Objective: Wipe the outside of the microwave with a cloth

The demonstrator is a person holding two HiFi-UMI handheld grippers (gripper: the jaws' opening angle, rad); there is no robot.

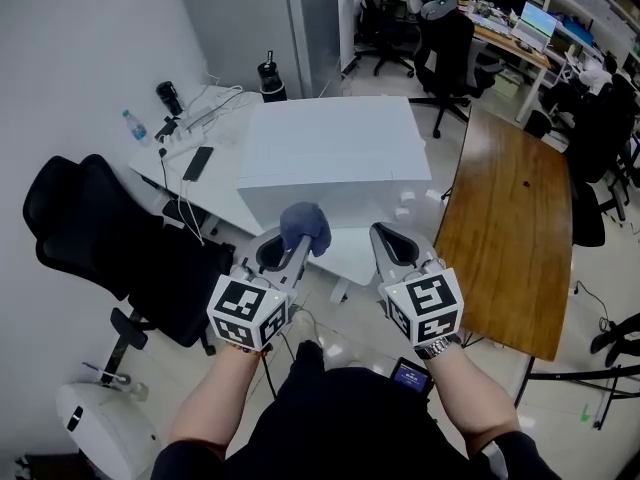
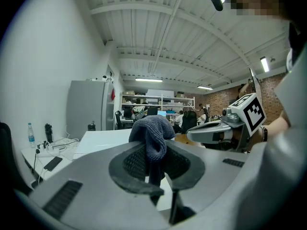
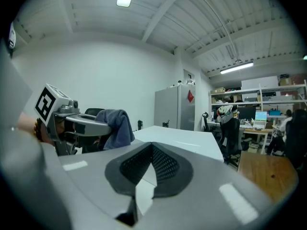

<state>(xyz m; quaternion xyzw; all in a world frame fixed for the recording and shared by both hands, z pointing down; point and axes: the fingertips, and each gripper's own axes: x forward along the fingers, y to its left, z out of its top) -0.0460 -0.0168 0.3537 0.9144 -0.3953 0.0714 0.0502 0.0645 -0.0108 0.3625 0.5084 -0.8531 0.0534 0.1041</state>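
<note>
The microwave [image 1: 335,153] is a plain white box on a white desk, just beyond both grippers. My left gripper [image 1: 287,246] is shut on a bunched blue-grey cloth [image 1: 305,226], held in the air short of the microwave's near face. In the left gripper view the cloth [image 2: 152,131] bulges up between the pads, with the microwave [image 2: 103,140] behind it. My right gripper [image 1: 393,240] hovers beside the left one, shut with nothing in it. In the right gripper view its pads meet at the tip [image 3: 152,150], and the cloth [image 3: 117,127] shows at the left.
The white desk [image 1: 215,203] carries a phone [image 1: 198,163], cables, a water bottle [image 1: 135,126] and a black flask [image 1: 271,78]. A black office chair [image 1: 110,238] stands at the left and a wooden table [image 1: 510,228] at the right. More chairs and desks are farther back.
</note>
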